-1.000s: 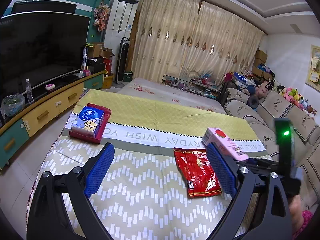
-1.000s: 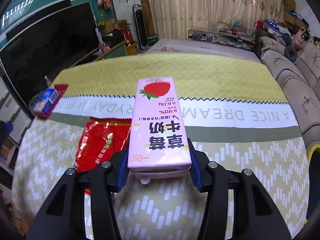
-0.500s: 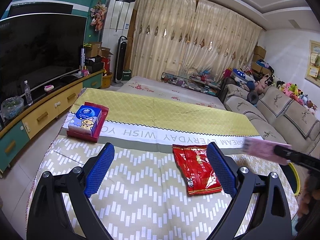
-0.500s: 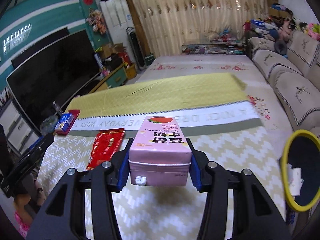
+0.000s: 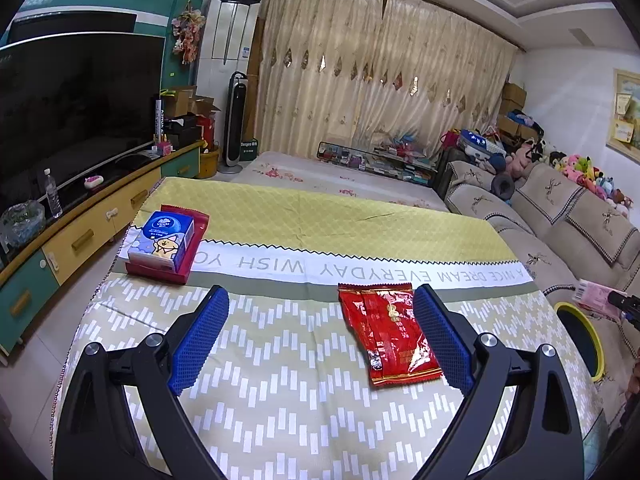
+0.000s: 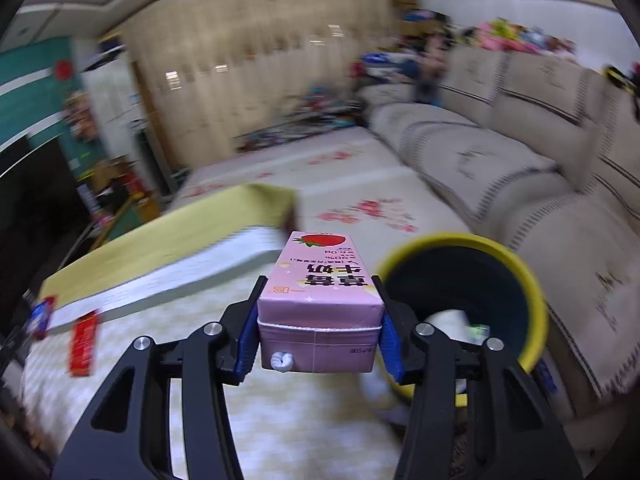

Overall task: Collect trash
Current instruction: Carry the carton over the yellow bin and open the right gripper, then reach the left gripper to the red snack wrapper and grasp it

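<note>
Gripping the carton (image 6: 320,300) in my right fingers (image 6: 390,344), beside the bin (image 6: 460,280), not over it; letting go now drops it on the floor. Left fingers (image 5: 200,336) gape above the wrapper (image 5: 388,336).

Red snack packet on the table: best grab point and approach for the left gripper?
The red snack packet lies flat and thin on the tablecloth, long axis running away from the camera, just inside the right-hand blue finger of the open left gripper. Probably best from above: shift right, straddle its narrow width at mid-length and pinch so the foil bunches up.
</note>
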`<state>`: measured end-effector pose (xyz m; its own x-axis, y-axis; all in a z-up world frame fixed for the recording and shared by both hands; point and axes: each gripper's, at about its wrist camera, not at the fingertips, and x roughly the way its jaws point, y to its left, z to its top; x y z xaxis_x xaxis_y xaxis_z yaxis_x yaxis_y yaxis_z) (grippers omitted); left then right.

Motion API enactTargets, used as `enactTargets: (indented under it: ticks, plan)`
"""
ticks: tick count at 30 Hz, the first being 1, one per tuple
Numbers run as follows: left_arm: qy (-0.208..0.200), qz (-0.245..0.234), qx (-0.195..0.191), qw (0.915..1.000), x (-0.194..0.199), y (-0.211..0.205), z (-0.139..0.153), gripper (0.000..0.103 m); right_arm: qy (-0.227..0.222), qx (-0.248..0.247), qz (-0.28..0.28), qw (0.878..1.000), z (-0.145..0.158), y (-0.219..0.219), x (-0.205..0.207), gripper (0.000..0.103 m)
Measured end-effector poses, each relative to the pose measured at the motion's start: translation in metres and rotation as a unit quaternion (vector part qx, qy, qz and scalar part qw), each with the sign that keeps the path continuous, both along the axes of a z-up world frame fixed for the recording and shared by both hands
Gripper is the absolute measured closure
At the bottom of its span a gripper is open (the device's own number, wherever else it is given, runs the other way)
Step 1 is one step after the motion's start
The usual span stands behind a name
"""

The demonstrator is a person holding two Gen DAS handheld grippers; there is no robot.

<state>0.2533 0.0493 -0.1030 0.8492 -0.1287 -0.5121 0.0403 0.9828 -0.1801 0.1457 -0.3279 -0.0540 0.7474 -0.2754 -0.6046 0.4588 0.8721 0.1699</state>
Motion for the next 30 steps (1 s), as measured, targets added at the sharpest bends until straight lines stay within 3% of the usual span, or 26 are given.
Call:
enactTargets:
  ticks: [10,12,14,21,27,30]
  plan:
    - [0.013,-0.008,0.012,0.9998,0.005,-0.008,-0.005,0.011,0.036,-0.023,-0.104,0.994,-0.037,-0.068,0.011,0.054]
    - [0.015,-0.010,0.012,0.9998,0.006,-0.007,-0.006,0.011,0.037,-0.031,-0.120,0.992,-0.038,-0.073,0.012,0.037]
    - [0.015,-0.011,0.012,0.9998,0.006,-0.008,-0.006,0.011,0.028,-0.026,-0.125,0.991,-0.037,-0.073,0.007,0.034]
    - [0.020,-0.019,0.015,0.9995,0.007,-0.013,-0.008,0.011,-0.020,-0.008,-0.053,0.998,-0.023,-0.014,-0.006,0.027]
    - [0.033,-0.044,0.029,0.9980,0.010,-0.031,-0.013,0.011,-0.030,-0.047,0.023,0.998,-0.027,0.062,-0.005,0.024]
    - [0.056,-0.063,0.046,0.9954,0.015,-0.049,-0.020,0.011,-0.026,-0.066,0.034,0.997,-0.027,0.075,-0.003,0.024]
